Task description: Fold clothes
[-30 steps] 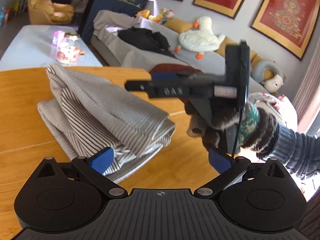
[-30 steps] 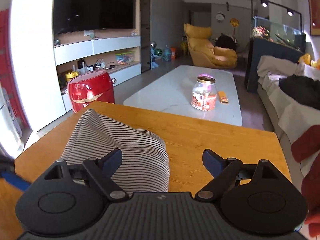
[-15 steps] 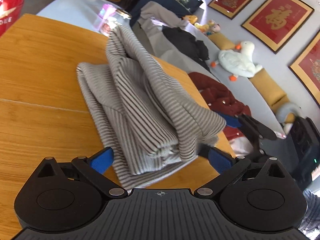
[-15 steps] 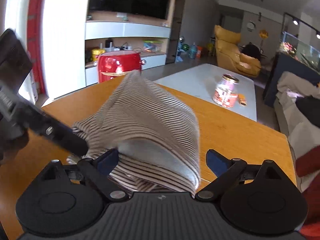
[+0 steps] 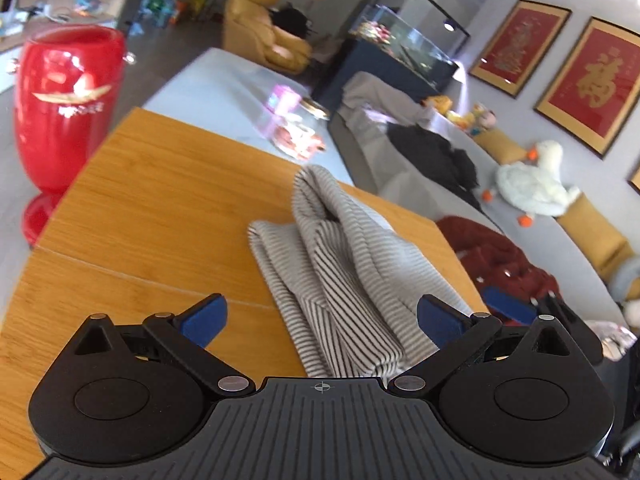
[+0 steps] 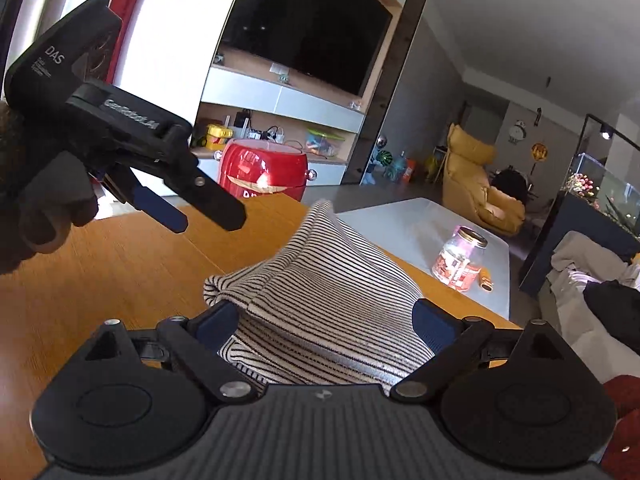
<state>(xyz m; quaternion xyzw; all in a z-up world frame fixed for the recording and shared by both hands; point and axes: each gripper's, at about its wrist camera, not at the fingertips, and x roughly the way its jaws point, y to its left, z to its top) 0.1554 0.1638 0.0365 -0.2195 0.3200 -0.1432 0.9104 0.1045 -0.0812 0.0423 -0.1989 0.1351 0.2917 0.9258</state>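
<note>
While both grippers stand spread wide, the scene reads as follows.

Garment: striped garment (image 5: 352,264), grey-white with dark stripes, lies bunched in loose folds on the wooden table (image 5: 152,208), toward the table's right side in the left wrist view; one fold rises to a peak at its far end.

Left gripper: left gripper (image 5: 322,320) has its blue-padded fingers (image 5: 204,316) far apart and grips nothing; the near end of the garment lies between them, closer to the right finger. Whether the cloth touches that pad cannot be told.

Left gripper from the other side: in the right wrist view it (image 6: 200,216) hangs above the table at the left, held by a gloved hand (image 6: 36,216), its tips apart from the cloth.

Right gripper: right gripper (image 6: 324,320) is likewise spread, with the garment (image 6: 320,300) filling the gap between its fingers; both pads sit just beside the folded edge, not clamped on it.

Table: seamed across its width, bare at the near left.

Surroundings: red appliance (image 5: 60,112) stands beyond the table's far left edge; glass jar (image 6: 462,260) sits on a pale low table (image 6: 404,224) farther back; a white plush duck (image 5: 536,184) rests on the sofa at the right.
</note>
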